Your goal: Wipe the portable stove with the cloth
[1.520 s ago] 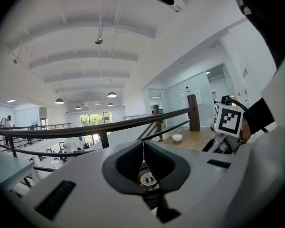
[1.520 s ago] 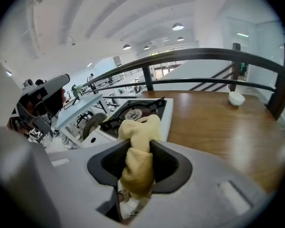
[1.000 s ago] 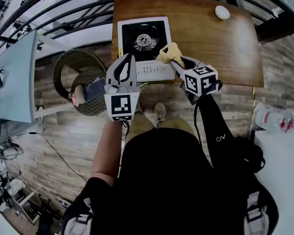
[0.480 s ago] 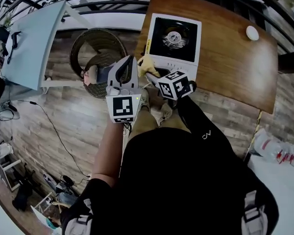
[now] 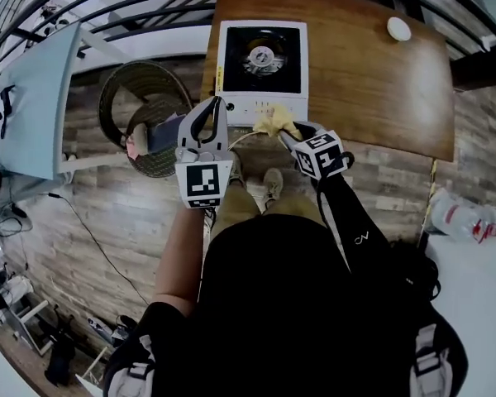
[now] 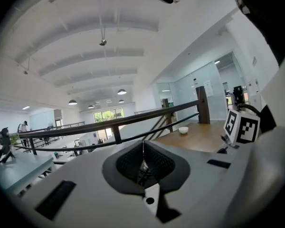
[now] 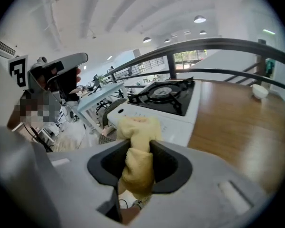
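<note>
Since half a second earlier, the right gripper (image 5: 284, 131) had carried the cloth (image 5: 274, 122) from the stove's near left corner to the middle of its front edge, and our head had turned so the table (image 5: 372, 81) sat squarer in view. In the right gripper view the jaws were clamped on the yellow cloth (image 7: 137, 141), a bunched wad standing out past the fingertips.

The portable stove (image 5: 262, 59) lay straight ahead of that wad, its white control strip nearest us and the black burner top (image 7: 164, 96) beyond. Its longer side ran away from us, along the line the gripper pointed. Whether the cloth was touching the front strip or hung just short of it, we could not tell.

The left gripper (image 5: 207, 110) hung off the table's near left edge, beside the stove rather than over it. Its jaws (image 6: 143, 156) were pressed together on nothing and aimed up at the railing. The right was clearly the nearer tool — we judged the coming stroke a plain push forward, up over the strip and onto the top.
</note>
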A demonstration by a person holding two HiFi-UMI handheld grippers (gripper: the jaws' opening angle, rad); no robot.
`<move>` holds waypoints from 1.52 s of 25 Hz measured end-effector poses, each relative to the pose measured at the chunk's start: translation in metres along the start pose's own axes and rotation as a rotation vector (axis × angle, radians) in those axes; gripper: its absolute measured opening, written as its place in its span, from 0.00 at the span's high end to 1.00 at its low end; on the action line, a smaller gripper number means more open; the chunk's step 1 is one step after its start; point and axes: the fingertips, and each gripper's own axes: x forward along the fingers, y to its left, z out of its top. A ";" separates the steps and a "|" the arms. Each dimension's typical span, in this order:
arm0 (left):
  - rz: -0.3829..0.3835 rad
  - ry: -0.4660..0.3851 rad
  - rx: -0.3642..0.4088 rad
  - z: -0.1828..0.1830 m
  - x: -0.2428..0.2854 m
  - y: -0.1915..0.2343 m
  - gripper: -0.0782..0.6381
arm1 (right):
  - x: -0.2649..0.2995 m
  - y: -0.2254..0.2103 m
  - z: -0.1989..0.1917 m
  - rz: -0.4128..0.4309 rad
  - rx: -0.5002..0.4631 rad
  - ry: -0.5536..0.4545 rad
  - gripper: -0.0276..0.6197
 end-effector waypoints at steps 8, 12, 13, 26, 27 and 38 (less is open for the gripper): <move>-0.147 -0.051 0.003 0.022 0.036 -0.050 0.87 | -0.058 -0.066 -0.042 -0.215 0.103 -0.006 0.77; -0.195 -0.070 0.001 0.029 0.045 -0.058 0.87 | -0.067 -0.063 -0.042 -0.215 0.130 -0.027 0.77; -0.206 -0.075 -0.001 0.030 0.049 -0.059 0.87 | -0.068 -0.064 -0.039 -0.216 0.136 -0.039 0.77; -0.290 -0.127 -0.069 0.047 0.139 -0.021 0.87 | -0.063 -0.141 0.066 -0.372 0.040 -0.147 0.77; -0.284 -0.128 -0.070 0.050 0.147 -0.019 0.87 | -0.061 -0.148 0.077 -0.373 0.022 -0.153 0.77; -0.158 -0.079 -0.096 0.063 0.230 -0.029 0.87 | 0.006 -0.244 0.165 -0.242 -0.282 -0.018 0.77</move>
